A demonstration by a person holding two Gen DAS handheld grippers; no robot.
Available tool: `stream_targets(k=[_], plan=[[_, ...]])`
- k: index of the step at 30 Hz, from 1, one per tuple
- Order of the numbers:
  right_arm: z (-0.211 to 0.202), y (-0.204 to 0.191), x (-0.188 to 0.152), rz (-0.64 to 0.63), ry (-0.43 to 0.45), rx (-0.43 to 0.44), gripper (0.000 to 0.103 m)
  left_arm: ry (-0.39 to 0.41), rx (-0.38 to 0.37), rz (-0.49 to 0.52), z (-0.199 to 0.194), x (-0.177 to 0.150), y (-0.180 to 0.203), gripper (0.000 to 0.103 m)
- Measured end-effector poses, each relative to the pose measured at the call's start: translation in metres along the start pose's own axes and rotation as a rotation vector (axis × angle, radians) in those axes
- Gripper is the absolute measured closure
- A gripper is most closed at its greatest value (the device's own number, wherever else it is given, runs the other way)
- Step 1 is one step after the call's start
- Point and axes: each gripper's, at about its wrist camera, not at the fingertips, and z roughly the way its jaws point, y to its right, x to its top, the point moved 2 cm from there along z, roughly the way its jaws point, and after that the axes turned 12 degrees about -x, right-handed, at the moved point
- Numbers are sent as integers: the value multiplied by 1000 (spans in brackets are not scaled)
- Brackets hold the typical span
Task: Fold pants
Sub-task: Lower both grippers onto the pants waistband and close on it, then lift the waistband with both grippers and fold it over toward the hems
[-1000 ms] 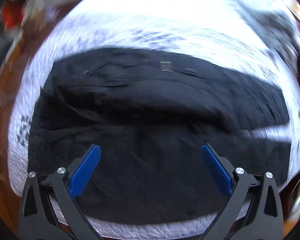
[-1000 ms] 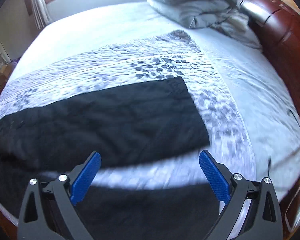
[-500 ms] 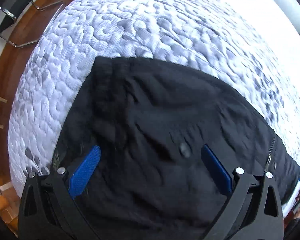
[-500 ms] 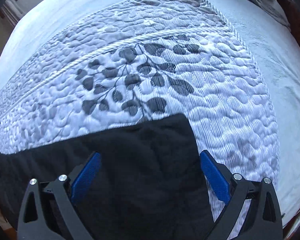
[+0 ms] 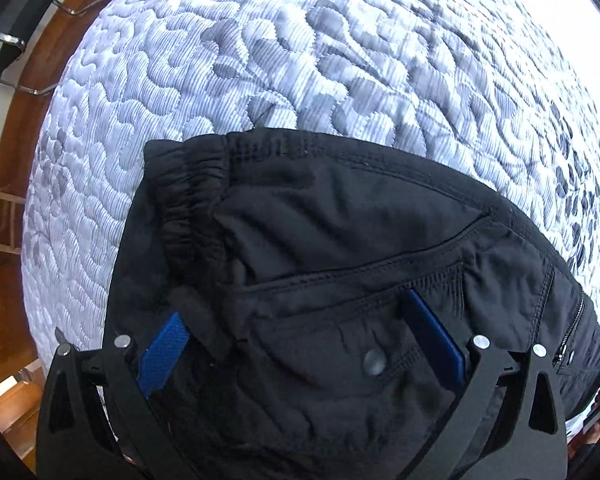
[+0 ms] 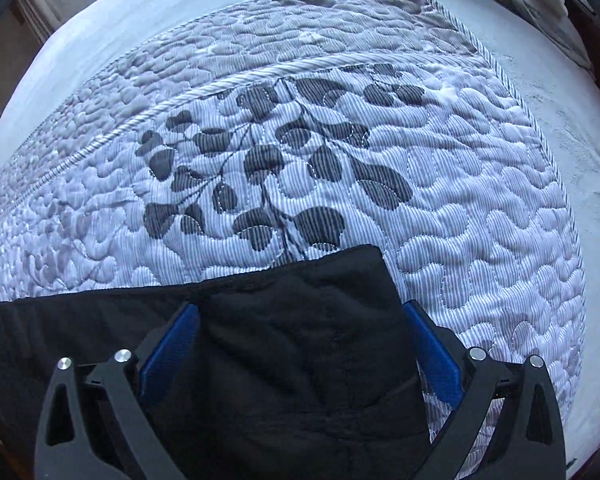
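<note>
Black pants [image 5: 340, 280] lie flat on the quilt [image 5: 260, 60], waistband end near the quilt's left edge, leg hem [image 6: 320, 300] toward its right edge. Left gripper [image 5: 300, 344] is down on the waistband area, jaws spread wide, cloth between them. Right gripper [image 6: 300, 344] likewise gapes wide over the hem, nothing clamped.

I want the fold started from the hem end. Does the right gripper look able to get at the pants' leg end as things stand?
Probably yes. The right gripper is open, its fingers either side of the pants leg end on the quilt; nothing lies between.
</note>
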Motion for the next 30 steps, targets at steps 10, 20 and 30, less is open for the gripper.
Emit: stream_targets(k=[10, 20, 30], plan=[[-30, -12, -11, -63, 47, -63, 28, -22, 138, 255, 1, -27, 67, 80], [-74, -13, -36, -122, 134, -68, 89, 119, 42, 280, -35, -67, 91, 93], [-172, 19, -57, -66, 361, 131, 89, 372, -223, 297, -108, -144, 69, 94]])
